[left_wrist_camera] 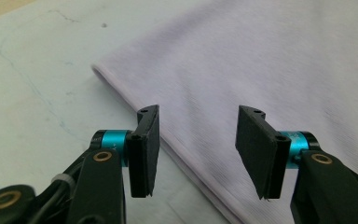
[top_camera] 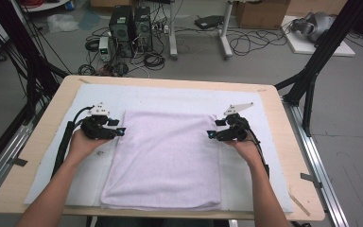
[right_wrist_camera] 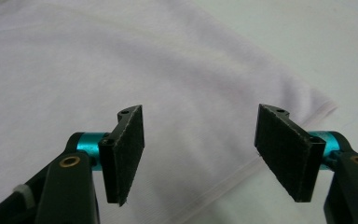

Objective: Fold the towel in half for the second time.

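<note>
**Folded towel flat on the desk, both hand-held grippers poised at its far corners**

The pale lilac towel (top_camera: 168, 158) lies folded in a rough rectangle at the centre of the frame in the high view, flat on a white mat (top_camera: 269, 127) that covers most of the wooden desk (top_camera: 52, 118). It looks soft, light and limp — terry cloth that will sag and drape the moment it leaves the surface, with no stiffness to carry its own shape. It should not slip from padded jaws, and nothing about it is fragile. The best hold is probably at the two upper corners, pinching through all the folded layers near the rolled edge so that no layer is left behind.

The left hand-held gripper (top_camera: 121, 132) sits at the towel's upper left corner, the right hand-held gripper (top_camera: 210, 135) at its upper right. In each gripper view the jaws stand apart over the towel's edge with nothing pinched between them — both open and empty.

The mat is faintly marked but smooth. Beyond the desk, at the top of the frame, a grey floor holds computer towers (top_camera: 131, 26), loose cables, a cardboard box (top_camera: 261, 13) and black frame struts on either side.
</note>
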`<move>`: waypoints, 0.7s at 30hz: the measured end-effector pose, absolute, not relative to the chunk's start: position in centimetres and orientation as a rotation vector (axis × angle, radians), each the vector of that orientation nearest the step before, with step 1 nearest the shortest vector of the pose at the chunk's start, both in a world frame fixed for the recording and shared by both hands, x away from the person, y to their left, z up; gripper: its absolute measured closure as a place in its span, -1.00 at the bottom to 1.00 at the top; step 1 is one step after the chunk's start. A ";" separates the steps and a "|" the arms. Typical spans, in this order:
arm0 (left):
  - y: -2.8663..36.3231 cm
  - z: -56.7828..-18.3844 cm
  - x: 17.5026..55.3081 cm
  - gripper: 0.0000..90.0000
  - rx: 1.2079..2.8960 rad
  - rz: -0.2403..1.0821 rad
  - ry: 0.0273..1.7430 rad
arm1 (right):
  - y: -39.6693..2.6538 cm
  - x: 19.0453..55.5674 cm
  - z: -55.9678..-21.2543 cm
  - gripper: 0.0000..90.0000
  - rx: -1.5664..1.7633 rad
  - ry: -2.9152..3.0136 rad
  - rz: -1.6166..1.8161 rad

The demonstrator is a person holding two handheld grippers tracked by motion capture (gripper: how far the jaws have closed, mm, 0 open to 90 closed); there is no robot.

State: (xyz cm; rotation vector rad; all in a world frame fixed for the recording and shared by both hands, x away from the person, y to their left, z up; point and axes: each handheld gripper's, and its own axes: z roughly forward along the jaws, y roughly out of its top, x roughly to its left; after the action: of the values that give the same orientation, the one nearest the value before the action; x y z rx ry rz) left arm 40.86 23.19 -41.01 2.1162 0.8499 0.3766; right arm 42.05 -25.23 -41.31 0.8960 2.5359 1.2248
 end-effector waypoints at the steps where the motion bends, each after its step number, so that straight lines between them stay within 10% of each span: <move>1: 23.3 -40.8 41.4 0.12 2.114 0.377 0.858 | -25.2 42.5 -41.0 -0.28 0.894 2.532 1.213; 21: 22.3 -41.9 46.3 0.11 2.123 0.382 0.970 | -25.2 47.0 -40.9 -0.26 0.997 2.500 1.095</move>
State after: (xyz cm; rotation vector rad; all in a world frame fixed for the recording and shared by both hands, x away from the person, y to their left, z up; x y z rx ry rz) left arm 46.34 22.26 -41.94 2.1232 0.9695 0.3816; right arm 47.02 -25.24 -40.88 0.9967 2.5002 1.0947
